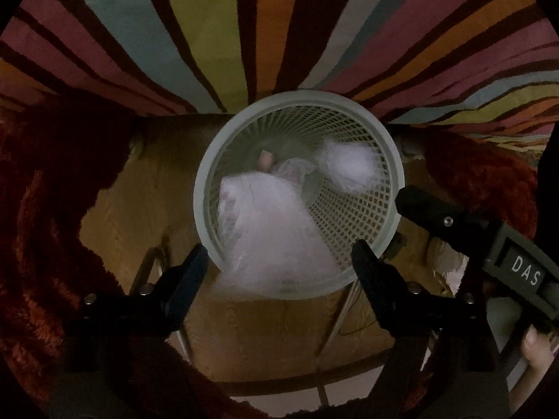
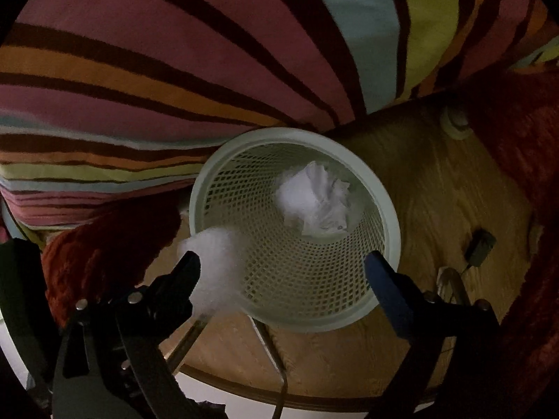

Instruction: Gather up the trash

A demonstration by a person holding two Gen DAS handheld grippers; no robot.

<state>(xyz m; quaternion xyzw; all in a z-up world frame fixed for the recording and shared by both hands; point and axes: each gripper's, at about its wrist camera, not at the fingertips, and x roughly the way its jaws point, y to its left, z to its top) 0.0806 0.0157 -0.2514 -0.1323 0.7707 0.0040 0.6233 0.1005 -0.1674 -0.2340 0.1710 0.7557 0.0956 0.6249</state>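
Observation:
A pale mesh waste basket [image 1: 391, 160] [image 2: 387, 209] stands on the wooden floor below both grippers. My left gripper [image 1: 279, 246] hangs open over its near rim, with a blurred white crumpled sheet [image 1: 265, 230] loose between the fingers, touching neither pad. That sheet also shows blurred as the white sheet [image 2: 216, 269] beside one right fingertip [image 2: 190, 262]. My right gripper [image 2: 283, 256] is open over the basket, and a crumpled white paper wad [image 2: 314, 199] [image 1: 349, 167] is in the air inside the basket mouth. One right finger [image 1: 415, 199] reaches in from the right.
Striped bedding [image 1: 209, 17] [image 2: 139, 70] overhangs the basket's far side. Dark red fluffy fabric [image 1: 42, 209] [image 2: 104, 244] lies on both sides of the wooden floor [image 1: 262, 331]. A small dark object [image 2: 478, 244] lies on the floor, and thin metal legs [image 2: 269, 345] stand nearby.

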